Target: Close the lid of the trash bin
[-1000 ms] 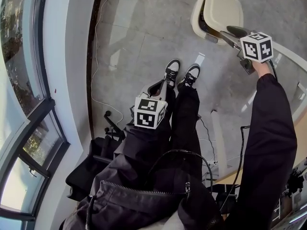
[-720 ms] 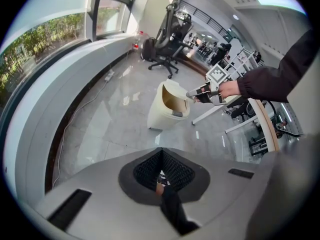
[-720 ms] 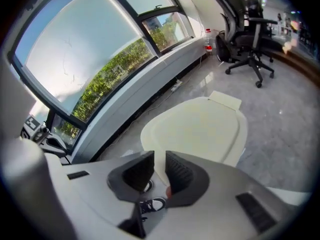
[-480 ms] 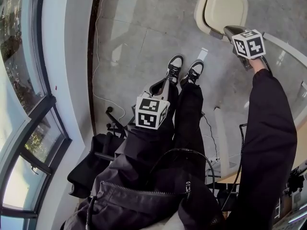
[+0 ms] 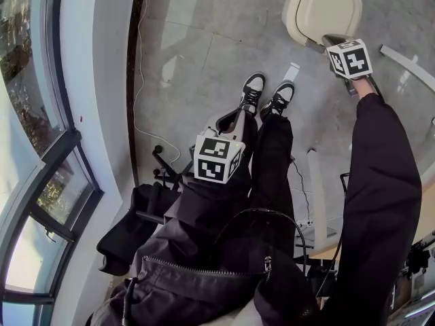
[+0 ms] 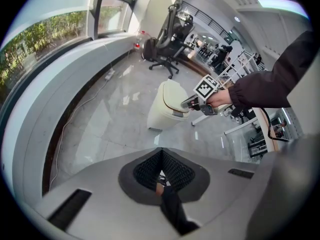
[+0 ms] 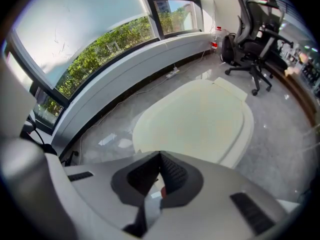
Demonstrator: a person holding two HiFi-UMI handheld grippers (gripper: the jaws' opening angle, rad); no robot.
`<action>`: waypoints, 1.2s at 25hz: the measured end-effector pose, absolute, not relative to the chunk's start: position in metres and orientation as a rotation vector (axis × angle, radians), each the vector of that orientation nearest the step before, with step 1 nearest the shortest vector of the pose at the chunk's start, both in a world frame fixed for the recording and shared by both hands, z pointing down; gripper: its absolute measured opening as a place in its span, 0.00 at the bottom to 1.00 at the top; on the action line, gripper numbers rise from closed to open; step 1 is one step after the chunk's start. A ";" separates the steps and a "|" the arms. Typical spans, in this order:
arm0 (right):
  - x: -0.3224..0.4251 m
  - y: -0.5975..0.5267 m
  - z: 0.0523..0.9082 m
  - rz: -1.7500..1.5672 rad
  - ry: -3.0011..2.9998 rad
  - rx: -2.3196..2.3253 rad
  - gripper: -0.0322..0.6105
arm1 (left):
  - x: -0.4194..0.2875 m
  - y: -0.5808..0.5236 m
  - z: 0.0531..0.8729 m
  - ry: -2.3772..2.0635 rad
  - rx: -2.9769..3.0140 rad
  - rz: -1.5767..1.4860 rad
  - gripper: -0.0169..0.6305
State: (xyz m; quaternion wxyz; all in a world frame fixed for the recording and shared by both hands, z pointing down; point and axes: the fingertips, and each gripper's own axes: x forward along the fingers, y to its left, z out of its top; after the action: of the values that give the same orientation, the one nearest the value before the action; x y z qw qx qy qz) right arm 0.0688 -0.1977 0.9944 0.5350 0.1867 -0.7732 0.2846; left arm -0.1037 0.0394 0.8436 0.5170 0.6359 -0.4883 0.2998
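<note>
Trash bin (image 5: 325, 9): cream, oval, standing on the grey floor (image 5: 197, 53) ahead of the person's shoes (image 5: 253, 90). Lid (image 7: 195, 116): lies flat over the body, apparently down; full seating cannot be confirmed. Right claw (image 5: 332, 41): clenched, empty, at the lid's near edge; contact uncertain. Left claw (image 5: 228, 119): clenched, empty, idle by the thigh. Handling note: press straight down on the front edge with the closed tips, check the seam all round, then lift off vertically so the lid is not dragged up.
</note>
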 end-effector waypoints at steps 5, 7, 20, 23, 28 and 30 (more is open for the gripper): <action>0.070 -0.195 1.006 0.684 -1.820 0.451 0.06 | -0.105 0.038 0.845 -1.170 1.526 0.719 0.02; 0.069 -0.195 1.009 0.696 -1.821 0.455 0.06 | -0.105 0.038 0.846 -1.173 1.522 0.716 0.02; 0.070 -0.196 1.017 0.709 -1.825 0.472 0.06 | -0.097 0.037 0.853 -1.149 1.525 0.715 0.02; 0.070 -0.196 1.014 0.709 -1.837 0.478 0.06 | -0.098 0.036 0.852 -1.150 1.529 0.719 0.02; 0.065 -0.200 0.991 0.704 -1.899 0.520 0.06 | -0.098 0.027 0.845 -1.159 1.560 0.721 0.02; 0.061 -0.198 0.972 0.699 -1.934 0.532 0.06 | -0.096 0.022 0.838 -1.162 1.579 0.722 0.02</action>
State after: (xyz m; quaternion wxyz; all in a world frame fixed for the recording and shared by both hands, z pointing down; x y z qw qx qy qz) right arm 0.0609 -0.1976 0.9725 0.4872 0.2188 -0.7951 0.2874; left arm -0.0961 0.0224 0.8379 0.5022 0.6535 -0.4810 0.2989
